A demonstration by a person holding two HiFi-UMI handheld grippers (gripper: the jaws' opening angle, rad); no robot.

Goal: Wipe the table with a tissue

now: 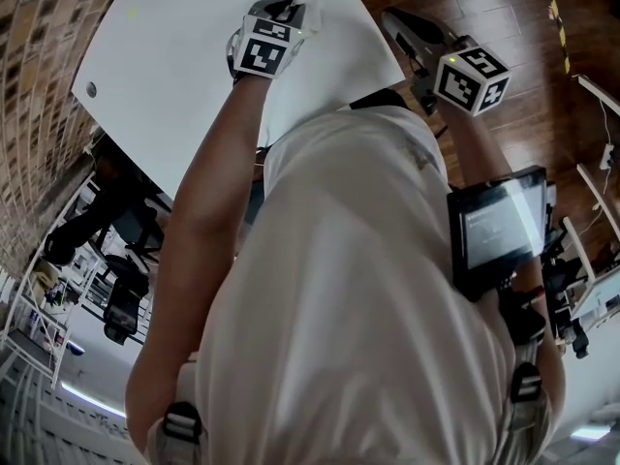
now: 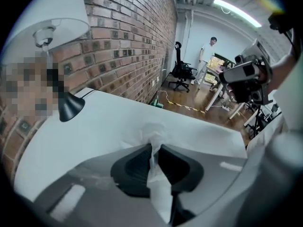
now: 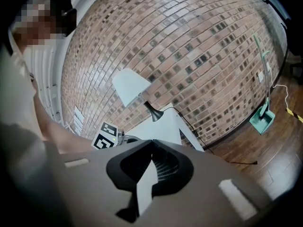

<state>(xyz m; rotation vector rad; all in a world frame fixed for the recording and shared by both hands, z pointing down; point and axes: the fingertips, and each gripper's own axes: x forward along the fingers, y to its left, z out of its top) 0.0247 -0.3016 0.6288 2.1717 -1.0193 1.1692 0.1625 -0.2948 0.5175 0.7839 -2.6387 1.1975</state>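
Left gripper view: your left gripper (image 2: 155, 148), jaws pinching tissue (image 2: 152, 130) on white table (image 2: 94, 126); your right gripper (image 3: 152, 144), jaws together, empty.

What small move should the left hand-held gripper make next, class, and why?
Probably slide the left hand-held gripper sideways across the table, with the tissue pressed down. Its jaws are shut on the tissue, whose bunched end seems to rest on the white top, and much of that top lies bare around it.
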